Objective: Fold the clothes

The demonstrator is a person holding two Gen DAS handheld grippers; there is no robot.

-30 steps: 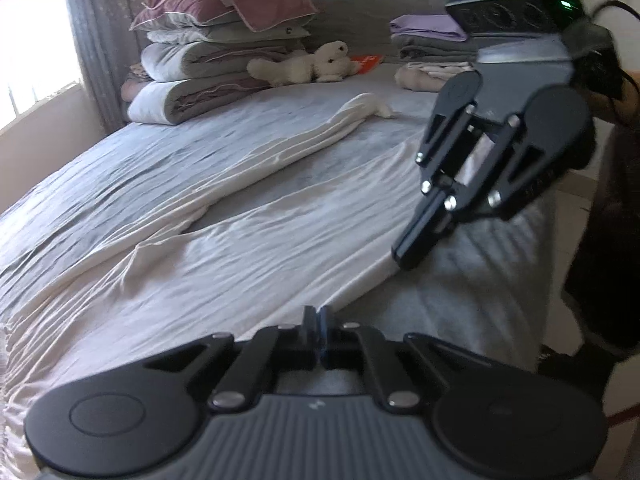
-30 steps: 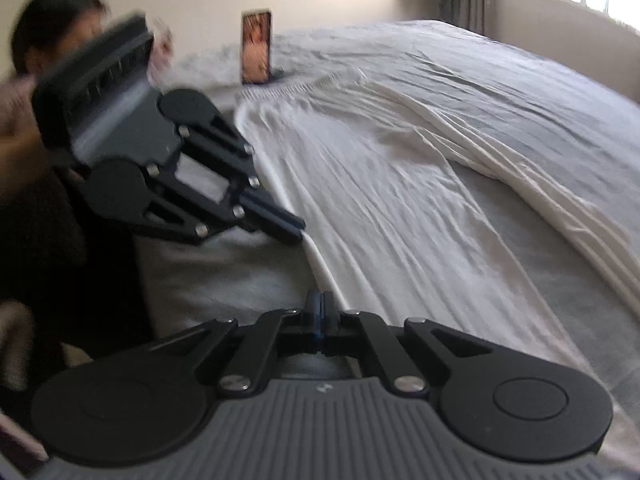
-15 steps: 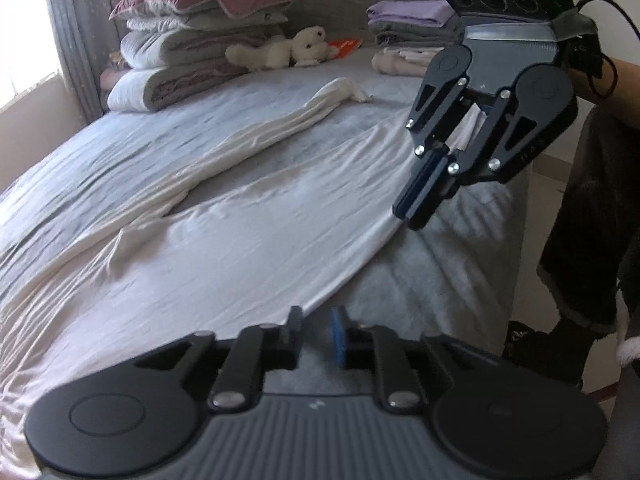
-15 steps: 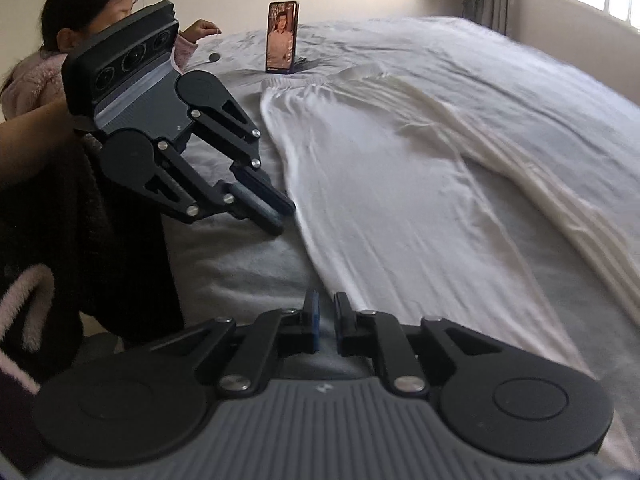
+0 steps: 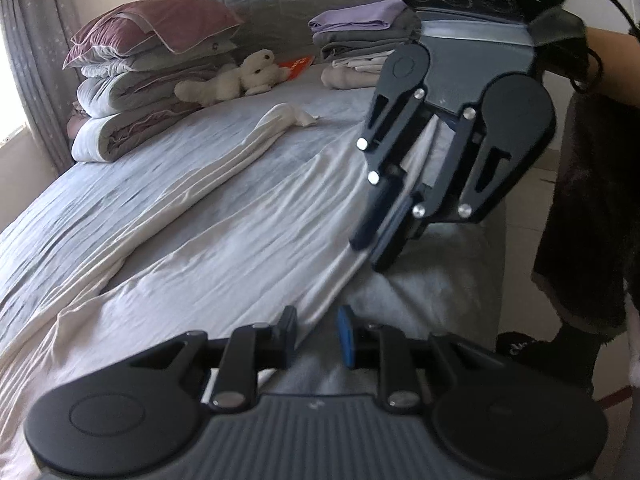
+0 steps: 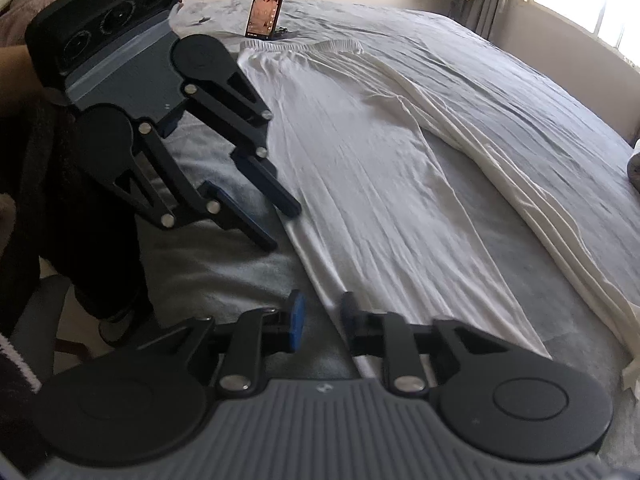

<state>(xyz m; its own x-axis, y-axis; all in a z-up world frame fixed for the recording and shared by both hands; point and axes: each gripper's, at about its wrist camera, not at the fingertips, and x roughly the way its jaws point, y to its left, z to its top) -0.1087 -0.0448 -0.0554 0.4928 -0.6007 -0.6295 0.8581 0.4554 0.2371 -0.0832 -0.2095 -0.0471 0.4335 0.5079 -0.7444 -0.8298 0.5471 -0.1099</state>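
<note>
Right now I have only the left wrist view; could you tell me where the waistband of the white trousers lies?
Observer: The elastic waistband lies flat at the far end of the bed, just in front of a phone propped upright.
Operator: Thank you. Is anyone near that end?
Observer: Yes, a person in pink is at that corner, mostly hidden behind the other gripper, with a fist on the sheet.
Operator: And what is the right gripper lined up on?
Observer: The right gripper is open, with the near edge of the trouser leg running between its fingers.
</note>
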